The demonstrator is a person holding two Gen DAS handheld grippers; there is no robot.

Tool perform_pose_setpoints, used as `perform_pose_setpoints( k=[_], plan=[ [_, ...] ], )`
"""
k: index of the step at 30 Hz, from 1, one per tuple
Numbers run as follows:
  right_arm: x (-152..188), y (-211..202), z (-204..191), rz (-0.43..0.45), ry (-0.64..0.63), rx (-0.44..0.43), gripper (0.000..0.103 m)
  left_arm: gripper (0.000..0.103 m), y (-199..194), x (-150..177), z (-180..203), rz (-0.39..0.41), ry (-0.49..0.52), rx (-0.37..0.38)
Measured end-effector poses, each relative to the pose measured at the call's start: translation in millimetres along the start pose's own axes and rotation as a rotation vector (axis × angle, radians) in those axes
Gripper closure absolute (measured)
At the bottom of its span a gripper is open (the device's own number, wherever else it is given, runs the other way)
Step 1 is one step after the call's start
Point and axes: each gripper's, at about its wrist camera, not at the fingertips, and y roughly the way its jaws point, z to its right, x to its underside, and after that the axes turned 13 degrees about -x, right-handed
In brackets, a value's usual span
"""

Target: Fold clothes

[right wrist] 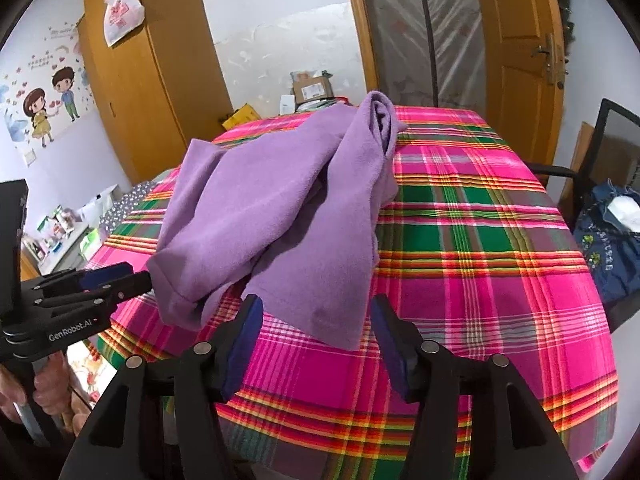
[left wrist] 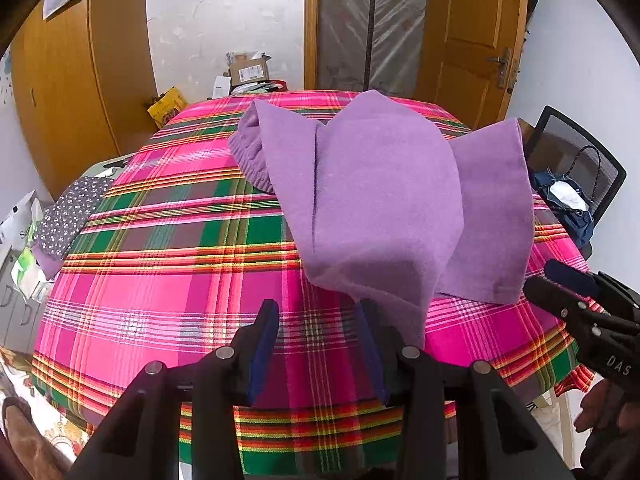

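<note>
A purple fleece garment [left wrist: 380, 200] lies loosely bunched on the pink and green plaid tablecloth [left wrist: 180, 260], one thick fold lapped over the rest. My left gripper [left wrist: 318, 320] is open just above the cloth-covered table; a hanging corner of the garment sits beside its right finger, unpinched. In the right wrist view the garment [right wrist: 280, 208] reaches down to my right gripper [right wrist: 316, 316], whose jaws stand wide with the garment's near hem lying loose between them. The left gripper [right wrist: 120, 280] shows there at the garment's left corner. The right gripper [left wrist: 560, 284] appears at the garment's right edge.
A black mesh chair [left wrist: 576, 160] with a blue bag [left wrist: 568, 204] stands off the table's right side. A dotted purple cloth [left wrist: 68, 216] lies on a low surface to the left. Cardboard boxes [left wrist: 248, 70], a wooden wardrobe and a door stand behind. A hand [right wrist: 48, 392] holds the left gripper.
</note>
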Motion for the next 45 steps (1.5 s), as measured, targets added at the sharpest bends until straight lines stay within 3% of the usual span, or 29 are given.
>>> perform_pose_setpoints(
  k=[8, 22, 35, 39, 45],
  plan=[
    [3.9, 5.7, -2.0, -0.045, -0.011, -0.004, 0.044, 0.061, 2.1, 1.0, 0.1, -0.01, 0.007, 0.009],
    [1.3, -3.3, -9.2, -0.002, -0.039, 0.012, 0.044, 0.061, 3.6, 1.2, -0.8, -0.026, 0.014, 0.065],
    [1.7, -0.3, -1.9, 0.009, -0.01, 0.007, 0.044, 0.062, 9.3, 0.4, -21.5, -0.031, -0.079, 0.119],
    [1.3, 1.7, -0.4, 0.006, -0.004, 0.0, 0.044, 0.071, 7.1, -2.4, -27.9, -0.008, -0.109, 0.172],
    [-3.3, 4.5, 7.7, 0.003, 0.005, 0.009, 0.044, 0.071, 11.7, -9.4, -40.8, -0.008, -0.152, 0.186]
  ],
)
